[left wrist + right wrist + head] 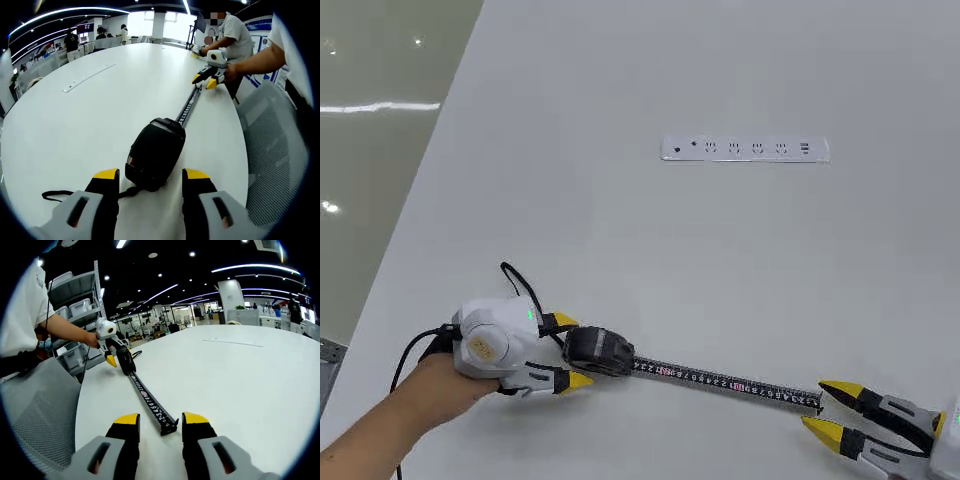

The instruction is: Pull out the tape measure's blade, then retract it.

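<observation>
The black tape measure [600,350] lies on the white table [650,240]. Its blade [725,383] is drawn out to the right. My left gripper [570,350] is shut on the rear of the case, one yellow-tipped finger on each side. In the left gripper view the case [155,152] sits between the fingers [106,181], and the blade [187,105] runs away toward the other gripper [210,75]. My right gripper [830,408] stands open at the blade's end hook [167,427], with the hook lying loose on the table between its jaws.
A white power strip [745,149] lies flat further back on the table. A black cord [520,285] loops behind the left gripper. The table's left edge [410,220] drops off to a glossy floor. Grey mesh chairs [40,410] stand by the near edge.
</observation>
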`<state>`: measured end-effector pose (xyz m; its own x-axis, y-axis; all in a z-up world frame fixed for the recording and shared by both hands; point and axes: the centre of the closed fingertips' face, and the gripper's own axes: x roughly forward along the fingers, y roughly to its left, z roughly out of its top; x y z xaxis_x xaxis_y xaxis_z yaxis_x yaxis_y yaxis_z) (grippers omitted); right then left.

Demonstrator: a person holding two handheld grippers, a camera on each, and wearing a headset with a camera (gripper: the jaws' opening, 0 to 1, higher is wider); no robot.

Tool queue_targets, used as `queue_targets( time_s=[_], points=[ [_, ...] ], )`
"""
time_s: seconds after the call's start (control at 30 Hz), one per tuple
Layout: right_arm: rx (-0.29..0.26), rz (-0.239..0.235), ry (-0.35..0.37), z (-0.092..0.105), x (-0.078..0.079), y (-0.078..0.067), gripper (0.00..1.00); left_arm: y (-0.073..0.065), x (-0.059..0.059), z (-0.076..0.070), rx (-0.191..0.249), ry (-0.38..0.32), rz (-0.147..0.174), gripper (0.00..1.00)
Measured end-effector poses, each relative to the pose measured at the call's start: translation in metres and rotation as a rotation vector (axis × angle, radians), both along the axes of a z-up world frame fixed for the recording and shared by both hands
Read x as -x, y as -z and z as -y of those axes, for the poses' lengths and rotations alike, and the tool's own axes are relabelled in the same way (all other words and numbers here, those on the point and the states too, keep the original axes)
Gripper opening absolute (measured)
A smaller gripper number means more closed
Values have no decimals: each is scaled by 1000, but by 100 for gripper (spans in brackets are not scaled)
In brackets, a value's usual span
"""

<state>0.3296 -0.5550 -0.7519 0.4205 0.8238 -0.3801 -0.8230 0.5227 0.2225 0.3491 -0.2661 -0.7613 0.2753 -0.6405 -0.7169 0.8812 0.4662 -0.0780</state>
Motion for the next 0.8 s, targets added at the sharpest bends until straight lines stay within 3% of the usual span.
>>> queue_targets(
  time_s=[0.3,0.37,0.6,0.67,0.8],
  points=[
    [16,6,54,-3,4,-10,35,-13,8,-5,46,-87,7,52],
    [15,2,75,-2,3,-11,38,-13,9,-8,55,-129,-7,53],
    [11,2,112,-5,5,-22,40,-24,11,-13,88,-203,16,55],
    [10,3,125,-5,6,-24,40,-27,12,-14,86,-217,40,57],
    [8,3,147,-6,9,-29,41,-33,17,-14,106,-232,44,57]
  ],
)
